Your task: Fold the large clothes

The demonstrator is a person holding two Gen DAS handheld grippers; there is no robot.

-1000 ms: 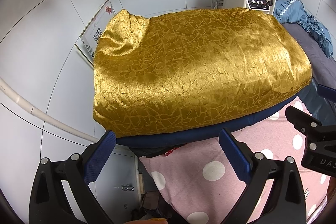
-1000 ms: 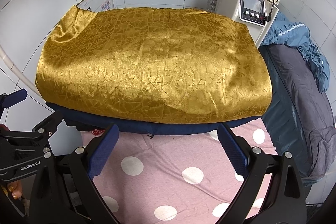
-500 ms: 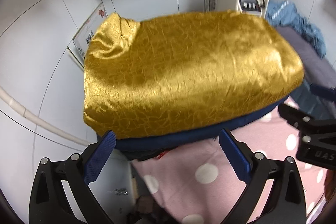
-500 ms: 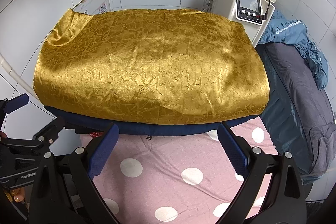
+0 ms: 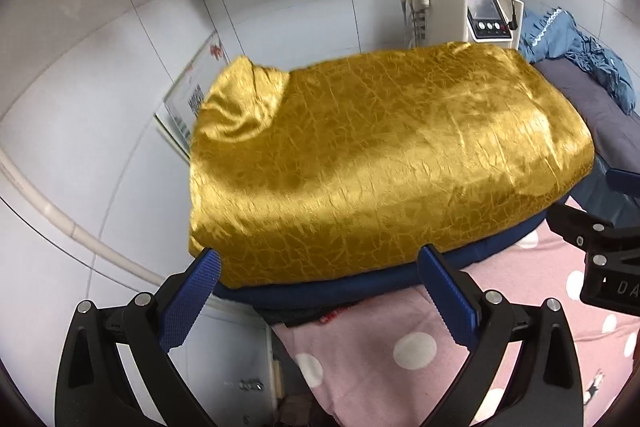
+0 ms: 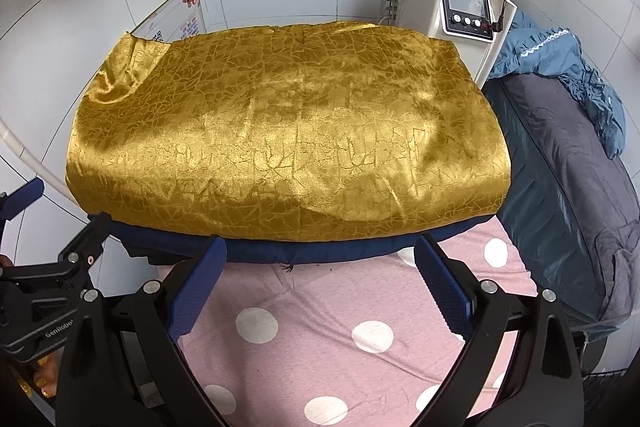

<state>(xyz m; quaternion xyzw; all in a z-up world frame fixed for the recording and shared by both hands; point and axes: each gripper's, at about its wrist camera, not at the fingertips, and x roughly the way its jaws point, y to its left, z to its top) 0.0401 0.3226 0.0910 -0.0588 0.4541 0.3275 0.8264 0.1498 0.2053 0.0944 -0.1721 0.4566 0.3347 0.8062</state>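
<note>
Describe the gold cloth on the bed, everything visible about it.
The gold cloth is shiny, satin-like fabric with a crackle-vein pattern. It lies spread as a broad, roughly rectangular layer, mostly smooth, on a dark navy layer whose edge shows beneath its near edge; that sits on the pink polka-dot sheet. Its far-left corner is bunched and rumpled. Both grippers, left and right, are open and hold nothing.

Bright, even light; fisheye-warped edges
</note>
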